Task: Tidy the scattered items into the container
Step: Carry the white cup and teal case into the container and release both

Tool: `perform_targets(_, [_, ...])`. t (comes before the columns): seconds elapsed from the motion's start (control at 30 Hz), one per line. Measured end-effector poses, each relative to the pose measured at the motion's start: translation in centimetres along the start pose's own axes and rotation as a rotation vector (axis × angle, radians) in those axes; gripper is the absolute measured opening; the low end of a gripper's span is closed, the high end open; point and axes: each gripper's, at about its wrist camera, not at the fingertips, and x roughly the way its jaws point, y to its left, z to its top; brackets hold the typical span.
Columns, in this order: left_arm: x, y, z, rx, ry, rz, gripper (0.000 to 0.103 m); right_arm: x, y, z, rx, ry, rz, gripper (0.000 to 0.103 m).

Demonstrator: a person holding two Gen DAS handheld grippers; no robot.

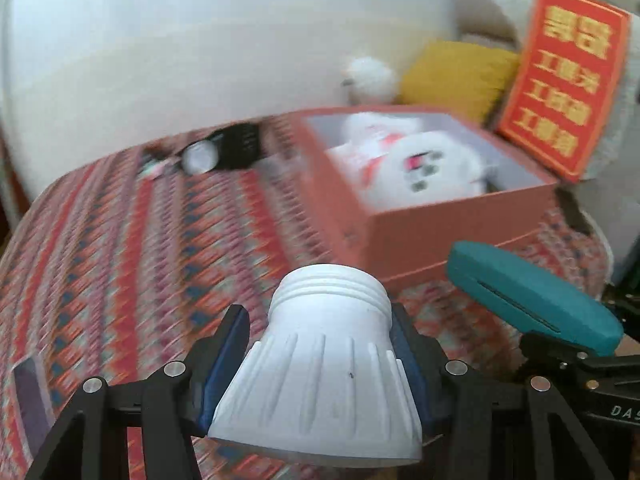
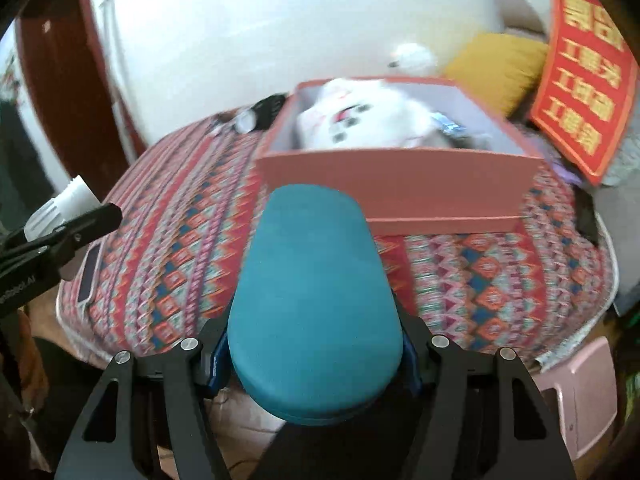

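White ribbed bulb base [image 1: 320,368] pinched in left gripper [image 1: 320,344]; teal case [image 2: 316,304] clamped in right gripper [image 2: 316,360]; pink box [image 2: 396,180] ahead.

Yellow cushion [image 1: 456,76] beside a red sign [image 1: 568,80] (gold lettering), behind patterned cloth [image 1: 140,240].

Both tongs [image 1: 328,344] [image 2: 316,356] clamped, loaded.
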Motion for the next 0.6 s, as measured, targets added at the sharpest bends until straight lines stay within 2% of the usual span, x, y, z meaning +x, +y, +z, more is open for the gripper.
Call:
perform_targets(0.13, [1.3,-3.7,2.9,0.051,-0.032,-0.073,0.059,-1.4,-3.9,1.9,0.049,-0.052,-0.047,0.068])
perform_targets(0.23, [2.2,-4.9,5.4,0.04,-0.057,-0.179,0.059,-2.4,-6.6,3.5,0.076,-0.094,-0.075,0.068])
perform_targets(0.3, [3.0,-5.3,6.9,0.032,-0.076,-0.223,0.059,-2.9,-8.1,4.6,0.085,-0.12,-0.089,0.068])
perform_targets(0.47, [5.8,-5.7,11.3,0.038,-0.109,-0.242,0.059,-3.1,-11.1,7.9,0.1,-0.176,-0.112,0.068])
perform_targets(0.6, [9.7,-6.8,15.4,0.075,-0.114,-0.241,0.059,-1.3,-13.4,11.1,0.111,-0.198,-0.117,0.068])
